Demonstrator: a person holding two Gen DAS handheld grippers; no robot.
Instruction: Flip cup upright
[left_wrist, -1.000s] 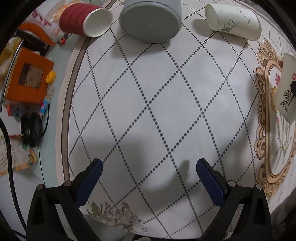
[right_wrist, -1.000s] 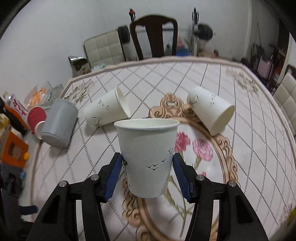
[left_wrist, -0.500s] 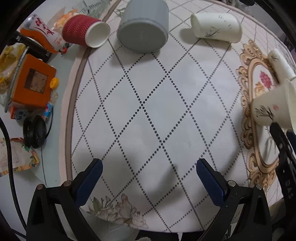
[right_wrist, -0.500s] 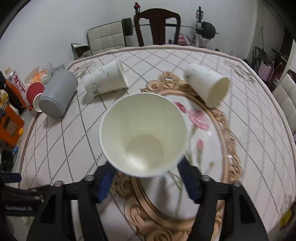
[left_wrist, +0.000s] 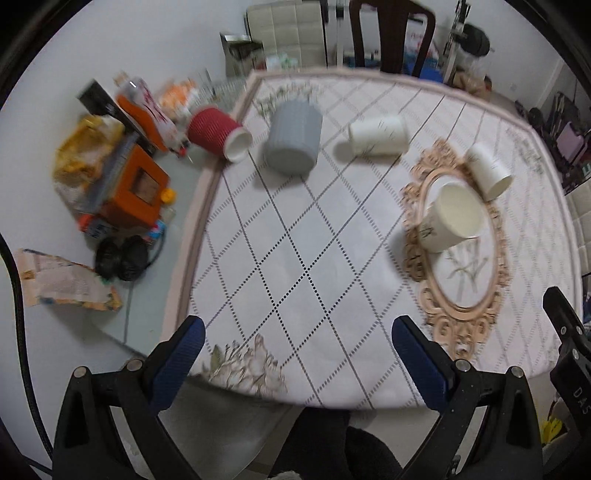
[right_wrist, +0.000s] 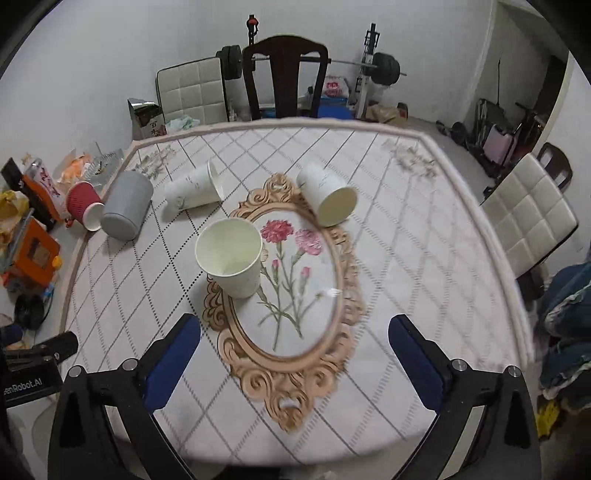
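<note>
A white paper cup (right_wrist: 231, 256) stands upright, mouth up, on the left edge of the floral oval on the tablecloth; it also shows in the left wrist view (left_wrist: 450, 218). My right gripper (right_wrist: 293, 352) is open and empty, pulled back toward the table's near edge, well apart from the cup. My left gripper (left_wrist: 295, 356) is open and empty over the near left part of the table. Two more white paper cups lie on their sides: one (right_wrist: 194, 188) left of the oval, one (right_wrist: 330, 197) at its far right rim.
A grey cup (right_wrist: 125, 210) and a red ribbed cup (right_wrist: 83, 205) lie on their sides at the table's left edge. An orange box (left_wrist: 135, 188), bags and headphones (left_wrist: 122, 256) sit on the floor to the left. A dark chair (right_wrist: 286, 74) stands behind the table.
My right gripper set the white cup upright on the tablecloth, opened and drew back. My left gripper also pulled back and tilted up, showing more of the table.
</note>
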